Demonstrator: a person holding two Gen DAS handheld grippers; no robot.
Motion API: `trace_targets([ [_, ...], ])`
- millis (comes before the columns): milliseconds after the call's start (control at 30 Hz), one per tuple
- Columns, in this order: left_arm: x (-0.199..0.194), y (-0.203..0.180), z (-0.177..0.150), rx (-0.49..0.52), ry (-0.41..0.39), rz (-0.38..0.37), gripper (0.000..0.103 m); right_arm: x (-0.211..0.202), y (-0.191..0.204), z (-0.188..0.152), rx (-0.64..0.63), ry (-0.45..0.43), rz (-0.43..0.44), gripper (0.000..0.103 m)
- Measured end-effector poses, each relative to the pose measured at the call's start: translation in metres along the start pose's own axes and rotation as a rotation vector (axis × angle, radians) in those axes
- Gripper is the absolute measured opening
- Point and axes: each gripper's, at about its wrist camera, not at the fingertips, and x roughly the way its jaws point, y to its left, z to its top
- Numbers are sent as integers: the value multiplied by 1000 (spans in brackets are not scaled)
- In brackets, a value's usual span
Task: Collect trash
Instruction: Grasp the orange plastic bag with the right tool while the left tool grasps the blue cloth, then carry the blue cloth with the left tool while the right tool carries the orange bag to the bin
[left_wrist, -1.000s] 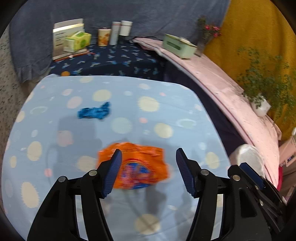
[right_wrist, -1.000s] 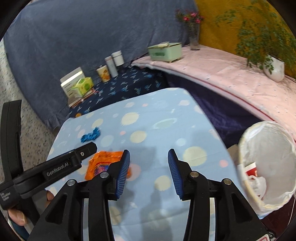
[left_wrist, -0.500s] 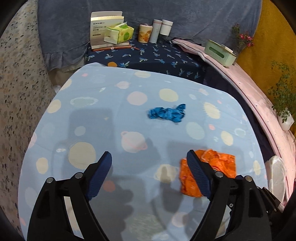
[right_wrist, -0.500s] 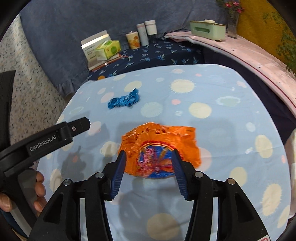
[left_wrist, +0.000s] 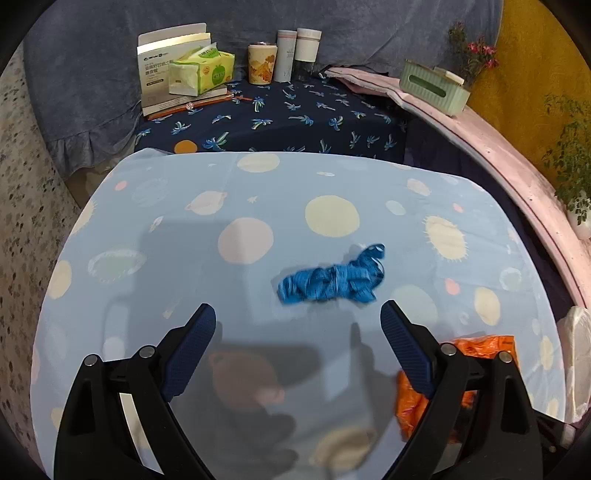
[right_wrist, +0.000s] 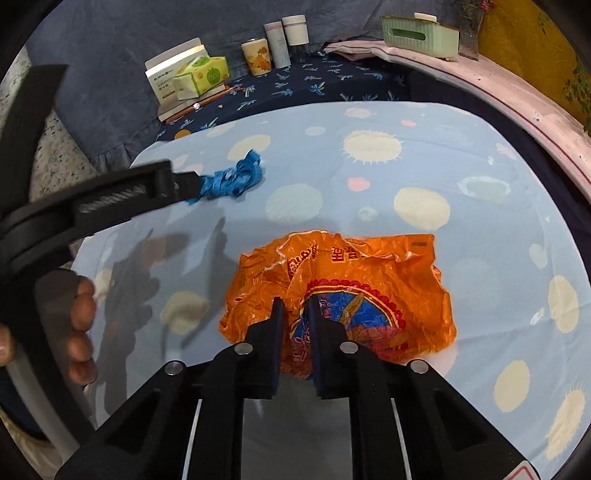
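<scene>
Right tongs (right_wrist: 294, 306) closing on the orange wrapper (right_wrist: 369, 280), centre frame on the table (right_wrist: 480, 206). Left tongs (left_wrist: 298, 328) opening wide, empty, just below the blue scrap (left_wrist: 332, 278).

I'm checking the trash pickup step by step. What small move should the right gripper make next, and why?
Probably finish the pinch, then lift. The right gripper is closing with a fold of the orange wrapper between its jaws, while the wrapper lies on the tablecloth.
</scene>
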Motion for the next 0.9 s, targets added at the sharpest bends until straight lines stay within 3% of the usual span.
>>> trace_targets([
  [233, 33, -11, 15, 28, 12, -22, 84, -2, -16, 36, 45, -59, 11, 9],
  [467, 43, -33, 12, 92, 19, -55, 49, 11, -33, 38, 91, -43, 9, 9],
  [600, 41, -47, 8, 119, 28, -82, 23, 8, -45, 35, 124, -48, 11, 9],
  [900, 17, -85, -15, 123, 60, -117, 19, -18, -73, 19, 176, -68, -5, 9],
])
